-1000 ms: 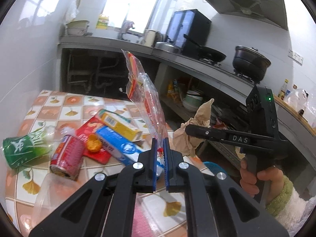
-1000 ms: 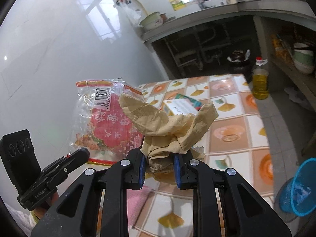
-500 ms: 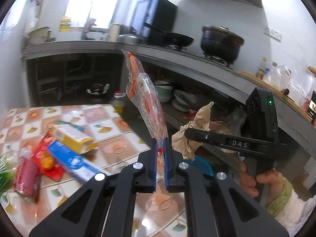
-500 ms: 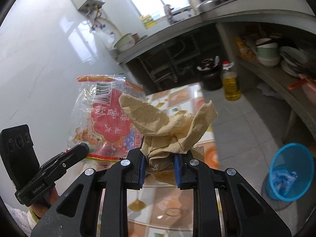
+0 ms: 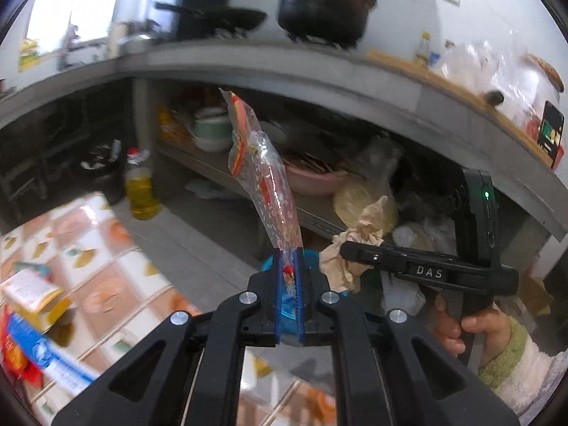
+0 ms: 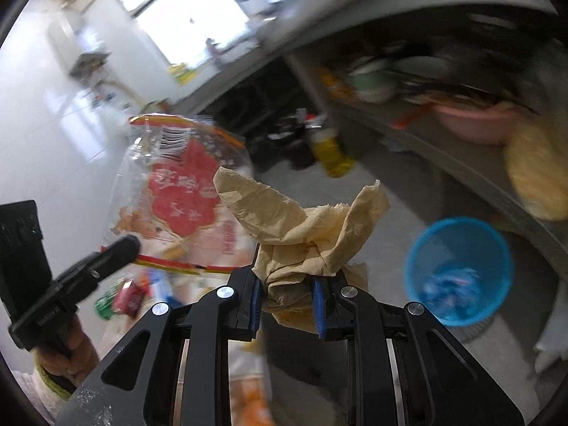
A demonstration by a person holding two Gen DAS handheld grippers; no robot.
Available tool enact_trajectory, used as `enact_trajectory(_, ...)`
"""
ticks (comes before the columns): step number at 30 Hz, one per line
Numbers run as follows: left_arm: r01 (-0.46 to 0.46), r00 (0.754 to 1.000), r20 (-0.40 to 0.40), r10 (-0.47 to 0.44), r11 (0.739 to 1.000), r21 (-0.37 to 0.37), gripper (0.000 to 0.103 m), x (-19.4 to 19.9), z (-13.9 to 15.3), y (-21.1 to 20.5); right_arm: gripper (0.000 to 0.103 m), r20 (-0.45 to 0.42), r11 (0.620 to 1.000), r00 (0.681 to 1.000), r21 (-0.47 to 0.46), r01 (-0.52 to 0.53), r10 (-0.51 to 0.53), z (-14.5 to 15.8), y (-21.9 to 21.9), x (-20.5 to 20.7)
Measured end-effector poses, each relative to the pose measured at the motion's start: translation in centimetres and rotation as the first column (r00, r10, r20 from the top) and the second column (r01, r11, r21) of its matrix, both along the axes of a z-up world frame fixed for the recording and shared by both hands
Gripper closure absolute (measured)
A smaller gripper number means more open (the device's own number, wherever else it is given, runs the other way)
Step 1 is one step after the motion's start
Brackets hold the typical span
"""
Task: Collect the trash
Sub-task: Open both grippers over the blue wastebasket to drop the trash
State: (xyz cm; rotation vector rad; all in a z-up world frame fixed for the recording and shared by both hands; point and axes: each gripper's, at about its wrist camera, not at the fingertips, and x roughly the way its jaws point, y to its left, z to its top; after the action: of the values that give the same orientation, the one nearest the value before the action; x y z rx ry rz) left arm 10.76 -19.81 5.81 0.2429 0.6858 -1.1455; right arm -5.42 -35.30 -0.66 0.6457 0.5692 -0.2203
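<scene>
The left hand-held gripper [image 5: 289, 280] pinches a plastic wrapper [image 5: 264, 174]; the right hand-held gripper [image 6: 287, 298] pinches a crumpled paper [image 6: 305, 227]. Both are in the air near the blue bin [image 6: 459, 269] on the floor. I judge this the carrying step; next, both must come above the bin and release.

Wrapper [image 5: 264, 177]: thin clear plastic film, glossy, red print. Tissue [image 6: 301, 227]: tan paper, crumpled, matt, faintly embossed. Bin [image 6: 459, 269]: blue plastic mesh. Left gripper [image 5: 290, 284]: matt black plastic, silver metal screws, blue pads. Tabletop [image 5: 106, 277]: glossy patterned tile.
</scene>
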Motion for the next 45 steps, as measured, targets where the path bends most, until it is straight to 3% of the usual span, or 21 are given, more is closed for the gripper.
enact_trajectory(6,0.102,0.99,-0.107,-0.088,0.986,0.13,0.098,1.6,-4.0,-8.2,0.082,-0.12,0.985,0.981,0.056,0.16,-0.153,-5.7,-5.2,-3.1)
enact_trajectory(14,0.234,0.945,-0.3,-0.133,0.915,0.329,0.098,3.7,-13.2,-19.1,0.082,-0.265,0.949,0.944,0.193,0.25,-0.195,-14.2,-10.1,-2.2)
enact_trajectory(20,0.266,0.953,-0.256,-0.16,0.846,0.462,0.096,3.8,-19.7,-25.5,0.077,-0.357,0.937,0.912,0.203,0.285,-0.2,-19.4,-13.5,0.9)
enact_trajectory(22,0.268,0.957,-0.233,-0.174,0.838,0.476,0.093,3.9,-21.1,-26.9,0.068,-0.38,0.942,0.904,0.184,0.279,-0.194,-21.0,-14.4,2.1)
enact_trajectory(23,0.271,0.958,-0.219,-0.185,0.836,0.478,0.088,3.8,-21.6,-27.5,0.056,-0.394,0.943,0.899,0.18,0.279,-0.191,-22.3,-14.9,2.9)
enact_trajectory(24,0.268,0.961,-0.201,-0.192,0.831,0.488,0.076,3.8,-21.9,-28.0,0.044,-0.404,0.943,0.896,0.182,0.278,-0.186,-23.1,-15.3,3.4)
enact_trajectory(25,0.257,0.965,-0.182,-0.189,0.83,0.496,0.067,3.9,-22.1,-28.3,0.041,-0.42,0.942,0.889,0.184,0.281,-0.184,-24.2,-15.7,4.0)
enact_trajectory(28,0.235,0.969,-0.186,-0.164,0.85,0.471,0.056,4.7,-21.6,-28.0,0.036,-0.456,0.936,0.869,0.18,0.302,-0.192,-26.0,-16.1,4.6)
enact_trajectory(33,0.219,0.975,-0.129,-0.18,0.867,0.447,0.047,4.0,-19.2,-26.5,0.036,-0.479,0.934,0.852,0.156,0.322,-0.214,-26.6,-16.2,3.6)
enact_trajectory(39,0.18,0.983,-0.098,-0.153,0.888,0.424,0.035,3.7,-15.8,-23.6,0.036,-0.459,0.929,0.854,0.142,0.342,-0.244,-25.1,-15.7,2.0)
enact_trajectory(45,0.165,0.986,-0.093,-0.141,0.92,0.356,0.029,2.2,-11.0,-19.6,0.036,-0.401,0.951,0.886,0.096,0.294,-0.234,-21.2,-12.8,1.0)
